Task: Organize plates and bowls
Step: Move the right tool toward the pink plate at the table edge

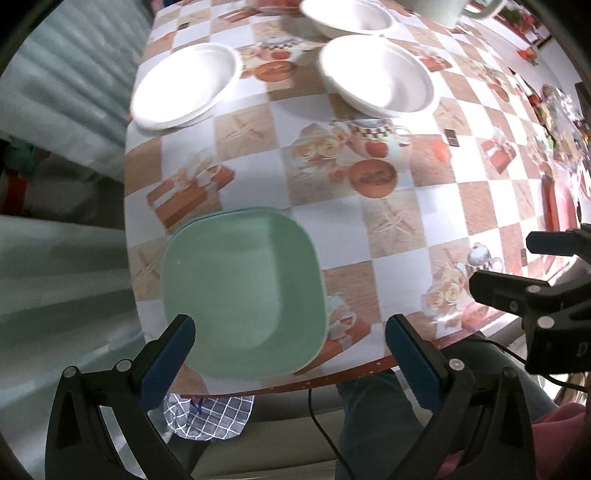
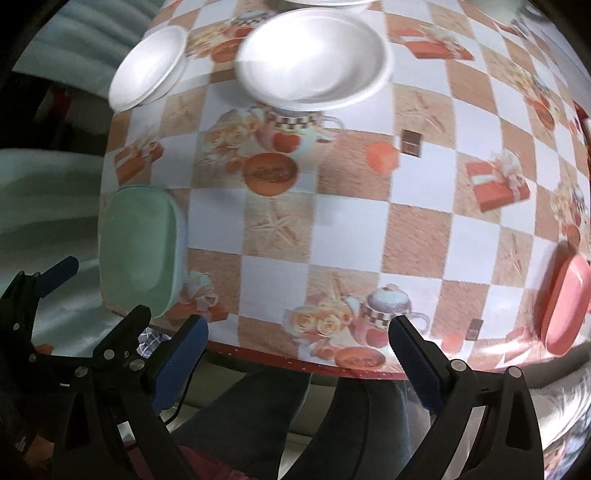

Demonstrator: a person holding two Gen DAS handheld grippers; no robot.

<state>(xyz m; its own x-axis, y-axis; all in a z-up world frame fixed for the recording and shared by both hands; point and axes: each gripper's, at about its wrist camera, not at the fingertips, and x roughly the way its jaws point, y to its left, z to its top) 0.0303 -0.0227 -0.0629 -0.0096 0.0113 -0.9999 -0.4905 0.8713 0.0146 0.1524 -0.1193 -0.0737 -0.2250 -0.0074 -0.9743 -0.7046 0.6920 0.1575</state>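
Left gripper spread, empty, above green plate at table near edge; right gripper spread, empty; white plate, white bowl farther back; second bowl cropped; pink plate only in right view, blurred.

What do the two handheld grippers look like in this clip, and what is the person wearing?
Both the left gripper and right gripper have black frames with silver rivets and dark blue ribbed finger pads. A thin black cable trails below. The person wears dark trousers and something pink.
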